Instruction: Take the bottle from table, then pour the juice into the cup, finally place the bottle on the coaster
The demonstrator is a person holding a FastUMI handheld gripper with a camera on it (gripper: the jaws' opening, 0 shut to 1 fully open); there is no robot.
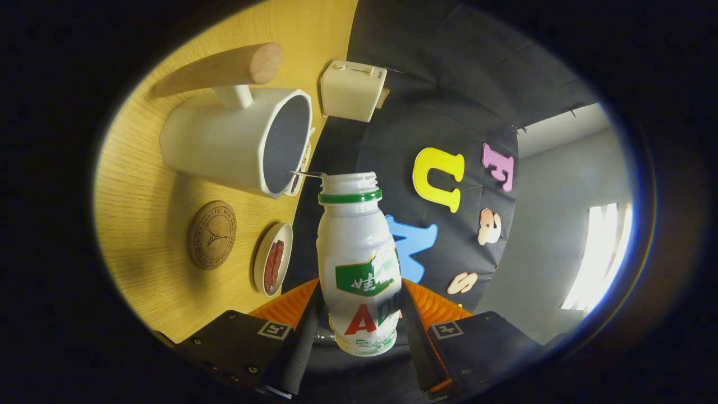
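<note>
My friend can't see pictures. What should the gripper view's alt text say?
The gripper is shut on an open white bottle, its mouth near the rim of a white cup with a wooden handle. Beside the cup on the wooden table lie a round coaster and a small dish.

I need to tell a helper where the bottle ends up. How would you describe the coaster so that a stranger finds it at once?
On the wooden table, look beside the big white cup with the wooden handle. The coaster lies between that cup and a small dish of reddish strips. It is the one flat brown disc with a stamped emblem.
</note>
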